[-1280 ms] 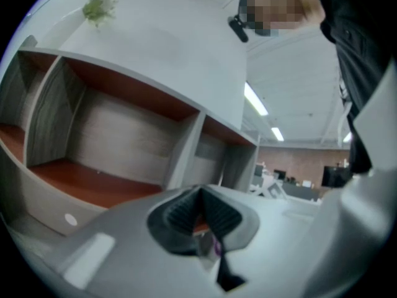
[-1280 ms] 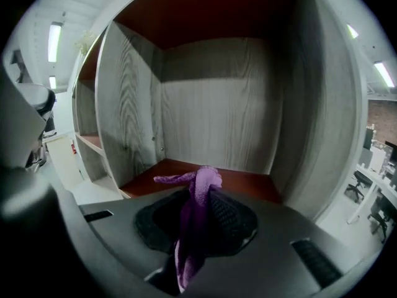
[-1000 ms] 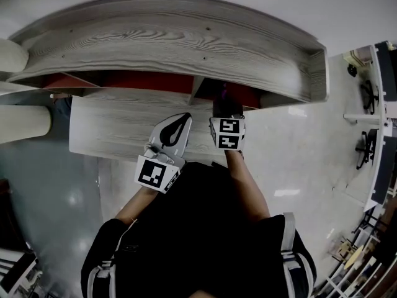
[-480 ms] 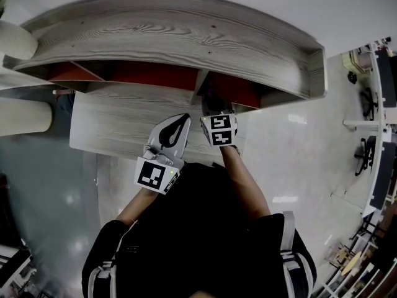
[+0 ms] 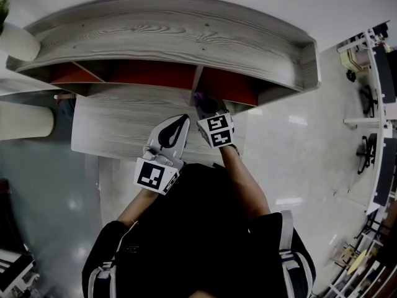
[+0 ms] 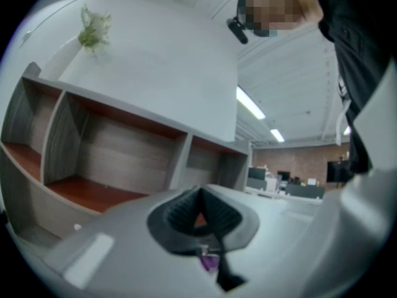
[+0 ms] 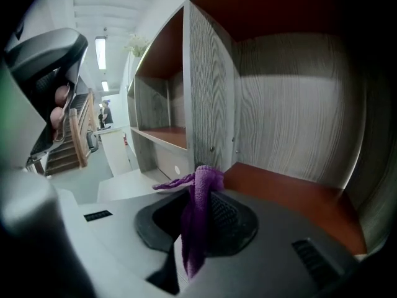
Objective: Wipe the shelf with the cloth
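The shelf unit [image 5: 173,36] is grey wood with red-brown compartment floors [image 7: 291,194]. My right gripper [image 7: 198,194] is shut on a purple cloth [image 7: 197,219]. The cloth hangs over the jaws at the front edge of the right compartment, just beside the upright divider [image 7: 211,92]. In the head view the right gripper [image 5: 209,112] reaches into that compartment, with the cloth [image 5: 200,98] showing at its tip. My left gripper [image 5: 175,128] hovers over the lower grey board, shut and holding nothing. In its own view the left gripper [image 6: 200,194] faces the shelf compartments [image 6: 93,191] from a short way off.
A grey wood board [image 5: 111,129] juts out below the compartments. A small plant [image 6: 93,27] stands on the shelf top at the left. White round columns [image 5: 25,120] stand at the left, and desks and chairs [image 5: 372,104] are far right on the glossy floor.
My right gripper has slid left with the cloth, from the middle of the right compartment towards the divider. The left gripper has stayed in place.
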